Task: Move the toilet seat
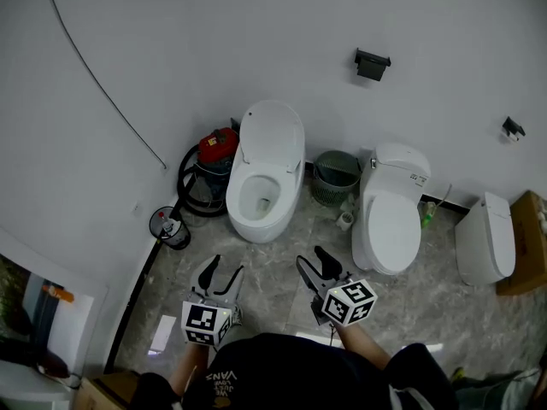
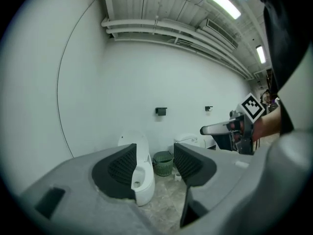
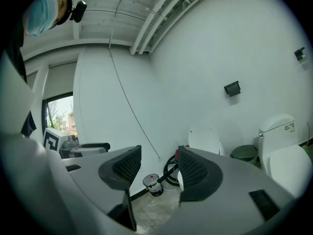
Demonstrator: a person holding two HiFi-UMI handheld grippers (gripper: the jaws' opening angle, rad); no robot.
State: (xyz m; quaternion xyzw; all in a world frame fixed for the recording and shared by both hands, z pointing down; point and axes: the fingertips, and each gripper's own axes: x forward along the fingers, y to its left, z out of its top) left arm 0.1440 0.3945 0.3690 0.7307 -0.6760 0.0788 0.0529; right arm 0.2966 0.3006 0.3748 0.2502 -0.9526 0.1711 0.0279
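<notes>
Toilet seat: 12 o'clock, seemingly down on the open toilet, lid raised; well apart from both grippers.
Closed toilet: 2 o'clock; you could drift to the wrong seat.
Left gripper: jaws released, empty.
Right gripper: released, empty; a shallow pinch on the glossy rim may slip, seat slams.

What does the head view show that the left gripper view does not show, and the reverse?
Only the head view shows the red canister with its black hose beside the open toilet, and a cardboard box at the right. Only the left gripper view shows the ceiling pipes and lamps. Both show that toilet with its lid raised, the green basket, the closed toilet, the black wall holder and the open right claw.
</notes>
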